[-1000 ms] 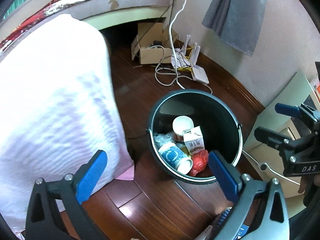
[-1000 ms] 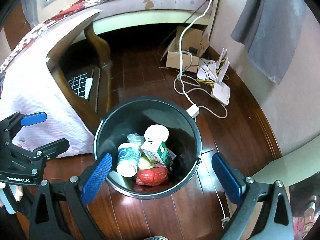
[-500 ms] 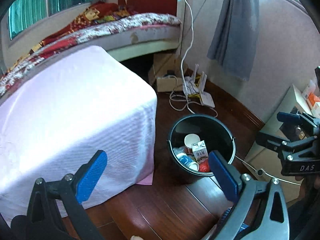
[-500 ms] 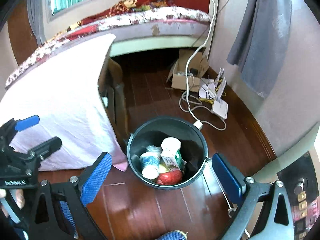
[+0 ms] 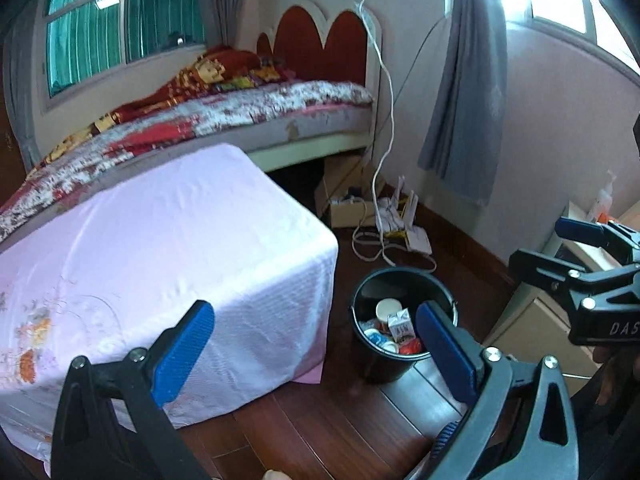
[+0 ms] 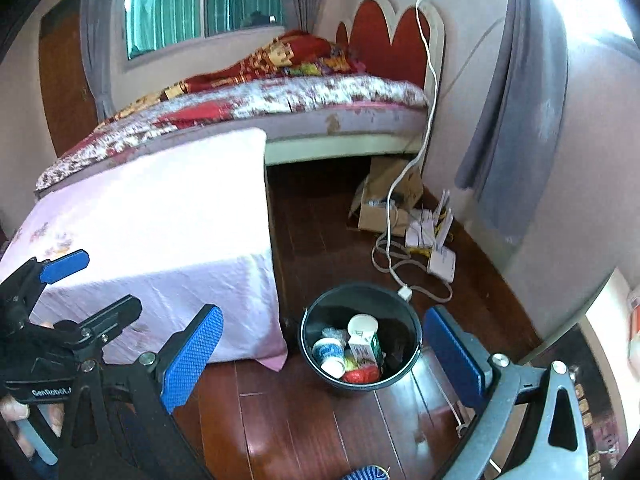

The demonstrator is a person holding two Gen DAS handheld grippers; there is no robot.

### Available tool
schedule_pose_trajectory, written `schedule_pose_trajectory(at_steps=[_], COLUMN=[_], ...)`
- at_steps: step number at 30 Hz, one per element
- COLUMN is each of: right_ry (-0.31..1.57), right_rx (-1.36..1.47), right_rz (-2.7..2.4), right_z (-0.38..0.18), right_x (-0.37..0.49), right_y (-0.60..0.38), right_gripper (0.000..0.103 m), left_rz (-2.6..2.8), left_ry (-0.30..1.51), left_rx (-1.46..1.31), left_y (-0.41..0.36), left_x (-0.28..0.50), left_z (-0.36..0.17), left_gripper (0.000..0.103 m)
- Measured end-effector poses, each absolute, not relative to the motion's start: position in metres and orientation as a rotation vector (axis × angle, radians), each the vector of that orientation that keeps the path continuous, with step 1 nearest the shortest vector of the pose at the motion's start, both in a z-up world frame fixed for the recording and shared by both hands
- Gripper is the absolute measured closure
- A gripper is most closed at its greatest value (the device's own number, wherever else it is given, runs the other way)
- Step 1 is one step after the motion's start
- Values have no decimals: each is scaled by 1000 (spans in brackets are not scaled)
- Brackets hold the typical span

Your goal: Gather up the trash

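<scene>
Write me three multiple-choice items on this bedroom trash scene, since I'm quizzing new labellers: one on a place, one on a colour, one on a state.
1. Where does the black bucket stand?
A. on the bed
B. on the wooden floor beside the pink-covered table
C. inside the cardboard box

2. What colour are the gripper pads?
A. blue
B. yellow
C. white

3. How are the left gripper and the right gripper?
A. both shut on trash
B. left shut on a cup
C. both open and holding nothing

Answers:
1 B: it sits on the floorboards by the cloth's hanging corner.
2 A: both views show blue pads.
3 C: each pair of fingers stands wide apart with nothing between.
</scene>
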State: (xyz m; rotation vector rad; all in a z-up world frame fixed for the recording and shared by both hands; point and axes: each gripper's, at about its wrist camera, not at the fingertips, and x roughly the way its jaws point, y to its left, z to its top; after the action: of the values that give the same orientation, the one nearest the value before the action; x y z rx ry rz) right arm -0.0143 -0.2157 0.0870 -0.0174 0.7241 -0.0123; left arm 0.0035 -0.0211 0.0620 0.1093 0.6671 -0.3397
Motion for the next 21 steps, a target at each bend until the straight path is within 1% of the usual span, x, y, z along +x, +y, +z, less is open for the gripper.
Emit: schedule_pose_trajectory(at_steps=[5,9,14,21], right_ry=[639,588,566,569], right_rx=[-16,-11,-21,-27], right_rz=[-12,-22,-42,-59], right_z=[122,139,149,152], right_x=[-45,-69,-86,-88], right_y=[-200,-195,-194,-199], right_gripper=[1,1,1,0], left_rz=[-312,-308,-324,-328], left_ry=[580,550,522,499], left_rx=[87,67,82,79], left_y=[-6,0,-3,-4], left_x=[-21,-33,-44,-48], left_z=[88,97,101,107], left_gripper=[1,1,1,1])
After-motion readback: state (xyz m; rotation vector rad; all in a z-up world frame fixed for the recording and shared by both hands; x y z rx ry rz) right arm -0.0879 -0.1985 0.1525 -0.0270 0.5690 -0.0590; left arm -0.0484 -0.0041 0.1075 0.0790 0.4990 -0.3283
